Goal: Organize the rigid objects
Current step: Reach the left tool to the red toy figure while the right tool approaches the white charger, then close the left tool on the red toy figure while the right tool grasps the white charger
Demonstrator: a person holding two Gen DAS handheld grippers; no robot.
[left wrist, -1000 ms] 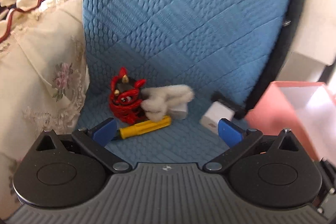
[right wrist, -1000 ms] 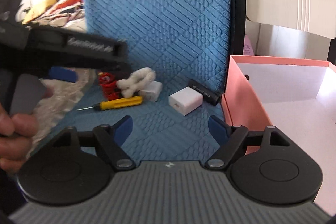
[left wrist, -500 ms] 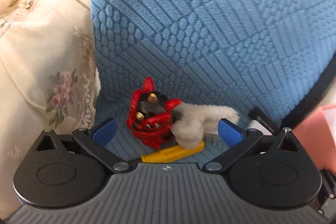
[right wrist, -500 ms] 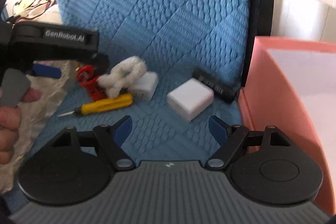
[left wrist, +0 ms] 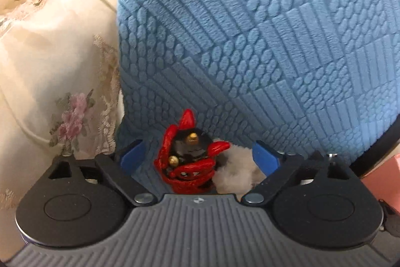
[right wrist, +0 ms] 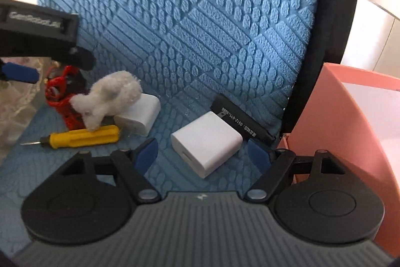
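My left gripper (left wrist: 198, 158) is open, its blue fingertips either side of a red and black horned figurine (left wrist: 191, 162) on the blue chair seat, not touching it. A white fluffy toy (left wrist: 235, 172) lies against the figurine's right. My right gripper (right wrist: 203, 154) is open around a white charger cube (right wrist: 206, 142), fingers apart from it. In the right wrist view I also see the figurine (right wrist: 62, 96), the fluffy toy (right wrist: 107, 96), a yellow screwdriver (right wrist: 80, 137), a second white charger (right wrist: 138, 115), a black stick (right wrist: 242, 119) and the left gripper (right wrist: 22, 73).
A pink open box (right wrist: 325, 131) stands right of the seat; its corner shows in the left wrist view (left wrist: 382, 174). The blue textured chair back (right wrist: 187, 16) rises behind the objects. A cream floral bedspread (left wrist: 50, 66) lies to the left.
Both grippers moved forward and down. The left one closed in on the red figurine, now between its fingers. The right one closed in on the white charger cube.
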